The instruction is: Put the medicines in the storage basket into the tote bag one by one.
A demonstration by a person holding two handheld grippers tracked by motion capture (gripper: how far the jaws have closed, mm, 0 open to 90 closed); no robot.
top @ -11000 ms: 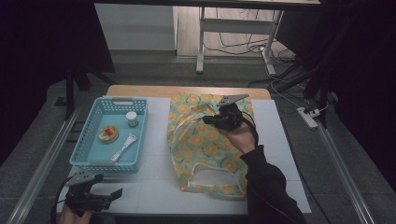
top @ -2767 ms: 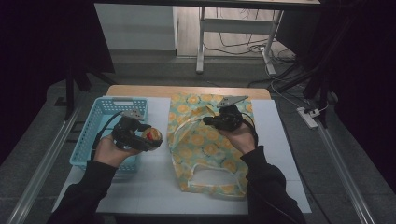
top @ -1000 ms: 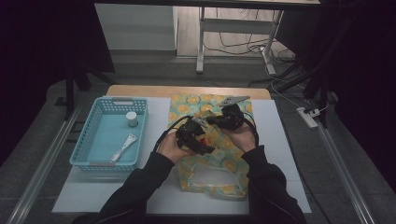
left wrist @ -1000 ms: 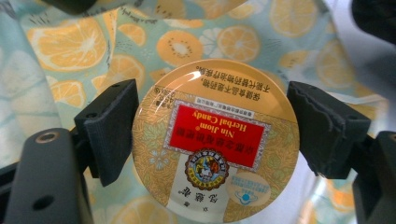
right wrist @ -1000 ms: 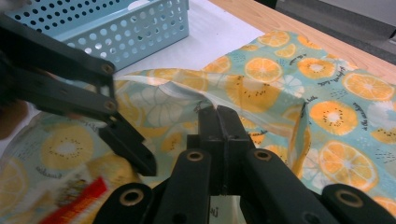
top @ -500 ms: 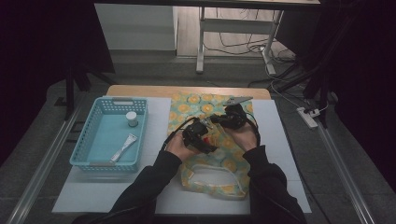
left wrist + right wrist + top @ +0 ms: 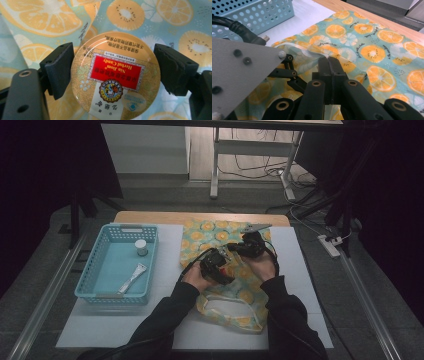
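Observation:
A round gold candy tin (image 7: 115, 75) with a red label sits between the pads of my left gripper (image 7: 116, 70), which is shut on it. It hangs just above the orange-slice print cloth bag (image 7: 45, 17). In the high view the left gripper (image 7: 217, 266) is over the middle of the bag (image 7: 215, 234), close beside my right gripper (image 7: 248, 247). The right gripper (image 7: 329, 62) is shut, pinching the bag's (image 7: 367, 50) raised edge by its white strap. The left gripper's grey plate (image 7: 239, 70) stands close at the left of the right gripper view.
A light blue perforated basket (image 7: 122, 228) stands left of the bag, holding a small white-capped bottle (image 7: 141, 247) and a white spoon (image 7: 131, 276). The basket's wall (image 7: 249, 12) also appears far left in the right gripper view. White mat lies around the bag.
The left gripper took the tin out of the basket and carried it right to the bag; over the last second it sank a little toward the bag. The right gripper kept still.

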